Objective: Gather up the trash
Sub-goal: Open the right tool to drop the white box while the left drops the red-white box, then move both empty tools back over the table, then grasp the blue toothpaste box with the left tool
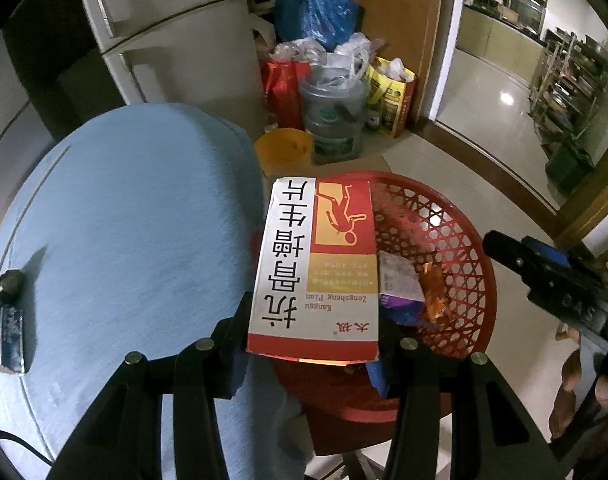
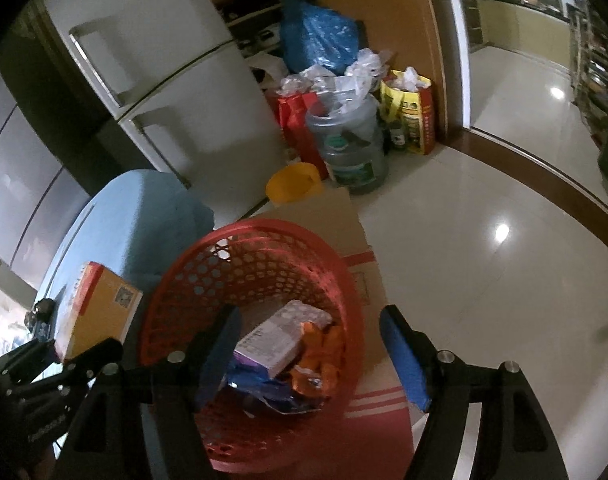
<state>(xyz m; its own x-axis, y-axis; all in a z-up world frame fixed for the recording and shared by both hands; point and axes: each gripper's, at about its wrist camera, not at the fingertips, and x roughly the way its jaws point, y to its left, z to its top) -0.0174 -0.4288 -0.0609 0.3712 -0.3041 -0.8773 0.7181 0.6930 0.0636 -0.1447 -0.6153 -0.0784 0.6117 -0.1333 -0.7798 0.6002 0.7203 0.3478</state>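
Background: white two-door refrigerator [image 2: 175, 92], blue plastic sack [image 2: 318, 38], cut-open water jug [image 2: 350, 146] stuffed with clear bags, red gift bag [image 2: 299, 120], yellow shopping bag [image 2: 410, 114], yellow tub [image 2: 293, 182], blue-clothed table [image 1: 123, 232], flattened cardboard [image 2: 324, 216].

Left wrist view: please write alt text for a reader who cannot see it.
The left gripper holds a red and white medicine box over a red basket that already contains wrappers. A blue table sits left; the right gripper is at the right edge.
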